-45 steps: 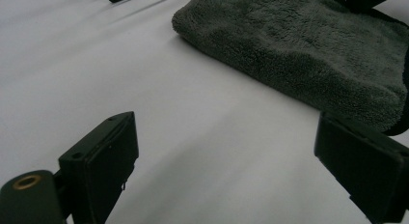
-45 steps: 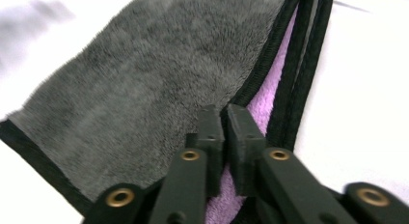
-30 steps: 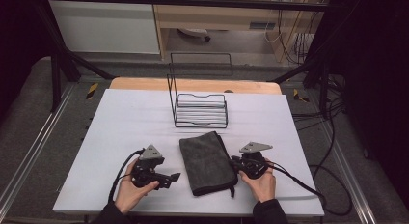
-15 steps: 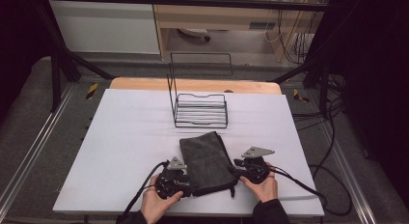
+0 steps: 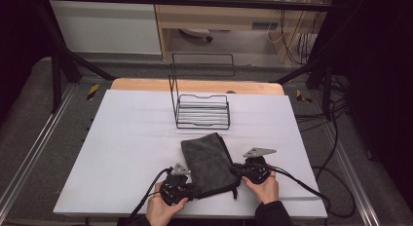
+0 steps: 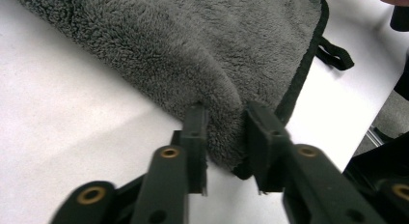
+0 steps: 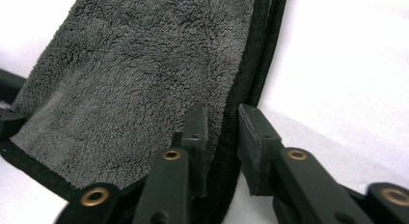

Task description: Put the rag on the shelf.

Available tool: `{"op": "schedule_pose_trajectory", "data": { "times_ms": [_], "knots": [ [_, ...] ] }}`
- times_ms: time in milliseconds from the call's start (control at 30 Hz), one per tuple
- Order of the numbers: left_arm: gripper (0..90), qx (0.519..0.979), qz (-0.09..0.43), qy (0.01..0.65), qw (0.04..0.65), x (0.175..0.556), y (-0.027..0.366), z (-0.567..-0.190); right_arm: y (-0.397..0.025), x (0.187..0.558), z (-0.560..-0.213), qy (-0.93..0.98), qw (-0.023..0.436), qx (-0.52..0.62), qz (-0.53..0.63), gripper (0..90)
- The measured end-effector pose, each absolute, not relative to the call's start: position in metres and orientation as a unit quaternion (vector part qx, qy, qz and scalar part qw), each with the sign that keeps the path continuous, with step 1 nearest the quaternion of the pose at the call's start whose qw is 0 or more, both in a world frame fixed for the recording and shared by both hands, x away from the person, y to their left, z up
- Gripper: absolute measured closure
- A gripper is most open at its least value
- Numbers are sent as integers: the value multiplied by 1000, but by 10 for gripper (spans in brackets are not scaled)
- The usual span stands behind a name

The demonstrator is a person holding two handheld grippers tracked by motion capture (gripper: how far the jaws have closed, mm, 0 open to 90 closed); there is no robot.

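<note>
The folded grey towel (image 5: 209, 162) lies flat on the white bench (image 5: 122, 148), just in front of the black wire rack (image 5: 202, 109), which stands toward the bench's far edge. All that follows is placed from the towel. The rack is behind it and apart from it; both grippers sit at its near end, one at each corner.

The left gripper (image 5: 187, 189) is at the towel's near left corner. In the left gripper view its jaws stand a little apart with a raised fold of the pile (image 6: 224, 122) between them, touching or nearly so, not yet pressed flat. The right gripper (image 5: 238, 170) is at the towel's near right edge. In the right gripper view its jaws straddle the dark bound hem (image 7: 231, 137), likewise with a gap, so neither pair has clamped the cloth.

The step in hand looks like taking hold of the two near corners, probably to lift or fold the towel. The next move calls for both pairs of jaws to close firmly on the layers at once; a shallow bite on the thick pile could slip, and catching only the top layer would let the fold fall open.
</note>
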State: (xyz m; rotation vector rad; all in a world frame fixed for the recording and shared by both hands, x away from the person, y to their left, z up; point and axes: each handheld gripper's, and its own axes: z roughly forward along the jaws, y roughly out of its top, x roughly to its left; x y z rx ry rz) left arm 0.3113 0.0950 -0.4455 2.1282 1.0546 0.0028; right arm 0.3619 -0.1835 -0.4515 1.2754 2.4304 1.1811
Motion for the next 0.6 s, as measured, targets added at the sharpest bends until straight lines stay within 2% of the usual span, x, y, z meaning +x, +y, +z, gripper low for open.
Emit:
{"op": "schedule_pose_trajectory", "data": {
  "times_ms": [33, 100, 267, 600],
  "knots": [
    [772, 831, -1, 412, 374, 312, 95, -445, -183, 362, -451, 810, 73, 428, 395, 803],
    [800, 833, -6, 409, 372, 314, 97, -445, -182, 361, -451, 810, 74, 427, 394, 811],
    [827, 837, -20, 403, 370, 318, 102, -442, -181, 358, -448, 814, 87, 418, 393, 798],
    [833, 855, -4, 387, 345, 316, 130, -433, -180, 350, -445, 802, 91, 403, 430, 582]
  ]
}}
